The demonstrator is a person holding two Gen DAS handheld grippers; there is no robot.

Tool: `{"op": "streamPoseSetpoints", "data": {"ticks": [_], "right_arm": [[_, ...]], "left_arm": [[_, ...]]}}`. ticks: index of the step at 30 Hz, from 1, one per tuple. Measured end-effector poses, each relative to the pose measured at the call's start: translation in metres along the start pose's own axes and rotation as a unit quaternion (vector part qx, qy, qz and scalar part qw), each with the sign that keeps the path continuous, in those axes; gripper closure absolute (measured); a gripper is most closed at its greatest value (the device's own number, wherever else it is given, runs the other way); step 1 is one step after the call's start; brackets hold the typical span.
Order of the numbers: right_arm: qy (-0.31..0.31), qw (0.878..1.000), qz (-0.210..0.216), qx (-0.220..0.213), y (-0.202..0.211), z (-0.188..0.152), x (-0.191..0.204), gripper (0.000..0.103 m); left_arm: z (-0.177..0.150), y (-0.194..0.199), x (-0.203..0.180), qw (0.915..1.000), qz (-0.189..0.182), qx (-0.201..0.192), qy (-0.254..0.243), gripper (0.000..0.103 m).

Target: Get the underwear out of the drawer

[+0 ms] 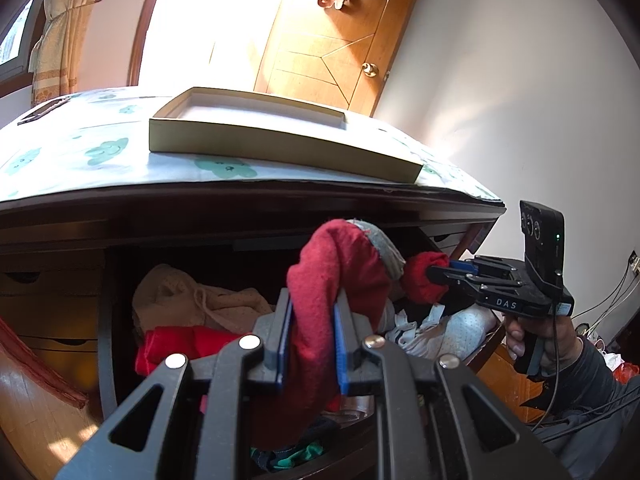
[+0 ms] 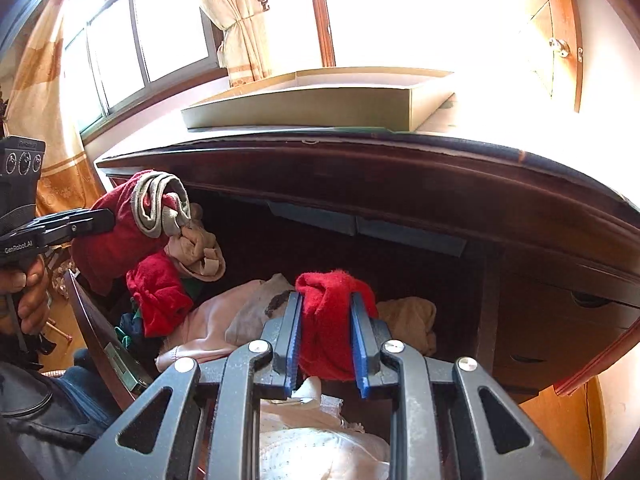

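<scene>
Red underwear with a grey waistband [image 1: 336, 280] hangs lifted above the open drawer [image 2: 94, 320]. My left gripper [image 1: 314, 304] is shut on its red fabric, which fills the gap between the blue pads. From the right wrist view the same gripper [image 2: 108, 220] reaches in from the left, the garment [image 2: 120, 236] bunched at its tip. My right gripper [image 2: 326, 300] is shut on a wad of red cloth [image 2: 332, 332] over the drawer's clothes. In the left wrist view that gripper [image 1: 434, 276] sits beside the waistband. Whether both hold one garment I cannot tell.
The drawer holds beige [image 1: 200, 296], red [image 1: 180, 344] and white dotted [image 1: 452, 328] garments. The dark dresser top [image 2: 360, 172] overhangs it, bearing a flat cardboard box [image 1: 280, 144] on a flowered cloth [image 1: 100, 148]. A wooden door [image 1: 340, 52] stands behind.
</scene>
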State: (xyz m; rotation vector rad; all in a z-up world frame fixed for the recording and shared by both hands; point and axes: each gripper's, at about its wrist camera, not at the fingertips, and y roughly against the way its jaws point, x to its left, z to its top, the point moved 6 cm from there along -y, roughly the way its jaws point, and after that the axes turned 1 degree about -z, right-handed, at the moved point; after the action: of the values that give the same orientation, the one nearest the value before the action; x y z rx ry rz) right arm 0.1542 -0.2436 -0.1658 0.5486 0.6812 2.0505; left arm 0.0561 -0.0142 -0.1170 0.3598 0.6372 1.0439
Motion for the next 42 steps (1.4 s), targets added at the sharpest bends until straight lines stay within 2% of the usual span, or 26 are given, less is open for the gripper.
{"op": "streamPoseSetpoints", "data": {"ticks": [7,21,42], "right_arm": [[-0.002,0.999,0.01,-0.032,0.003,0.001,0.003,0.079],[0.001,0.998,0.021,-0.064,0.015,0.003,0.009,0.079],[0.027,0.993,0.024,-0.115,0.038,0.029,0.026,0.079]], "left_arm": [[0.003,0.003,0.0,0.9999,0.005,-0.011,0.0,0.087],[0.01,0.012,-0.002,0.9994,0.007,-0.035,-0.002,0.087],[0.033,0.027,-0.008,0.9971,0.016,-0.071,-0.018,0.087]]}}
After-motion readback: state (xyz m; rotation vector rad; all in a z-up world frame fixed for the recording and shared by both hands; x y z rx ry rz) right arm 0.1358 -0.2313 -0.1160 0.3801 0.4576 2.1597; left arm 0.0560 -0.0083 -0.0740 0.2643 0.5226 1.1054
